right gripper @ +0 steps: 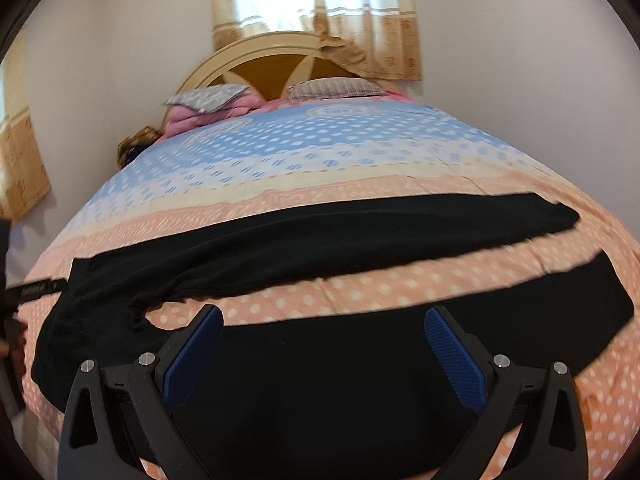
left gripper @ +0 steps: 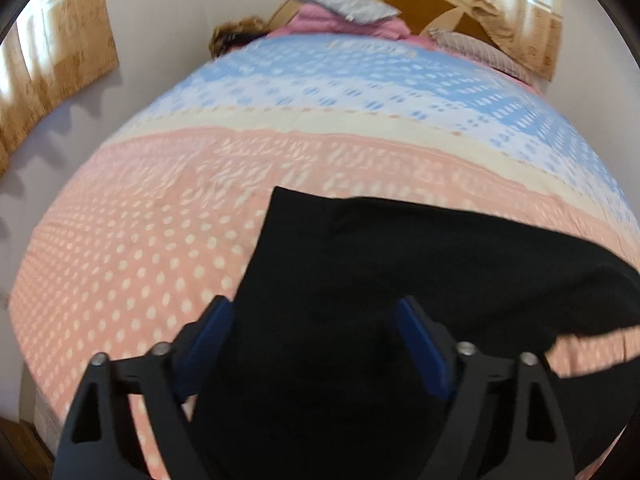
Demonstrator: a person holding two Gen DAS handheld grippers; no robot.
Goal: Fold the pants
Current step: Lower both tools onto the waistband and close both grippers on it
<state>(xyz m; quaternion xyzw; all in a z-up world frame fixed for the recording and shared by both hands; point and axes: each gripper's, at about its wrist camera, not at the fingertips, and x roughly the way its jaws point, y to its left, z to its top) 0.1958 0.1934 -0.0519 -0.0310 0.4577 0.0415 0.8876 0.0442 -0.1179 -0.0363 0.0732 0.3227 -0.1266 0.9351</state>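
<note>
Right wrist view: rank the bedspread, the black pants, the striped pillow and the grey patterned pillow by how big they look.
1. Bedspread, filling most of the frame.
2. Black pants, stretched across it; they lie nearer the camera, which enlarges them.
3 and 4. Striped pillow and grey patterned pillow look about alike; I won't rank them.

A bed fills the room, its bedspread [right gripper: 320,152] banded in blue, cream and polka-dotted peach. An arched cream-and-wood headboard [right gripper: 272,60] stands against pale walls [right gripper: 120,60]. Two pillows [right gripper: 334,88] lie at its foot. Behind it, daylight glows through gold-patterned curtains [right gripper: 320,20]; a second curtained window [left gripper: 52,60] lights the left wall.
</note>
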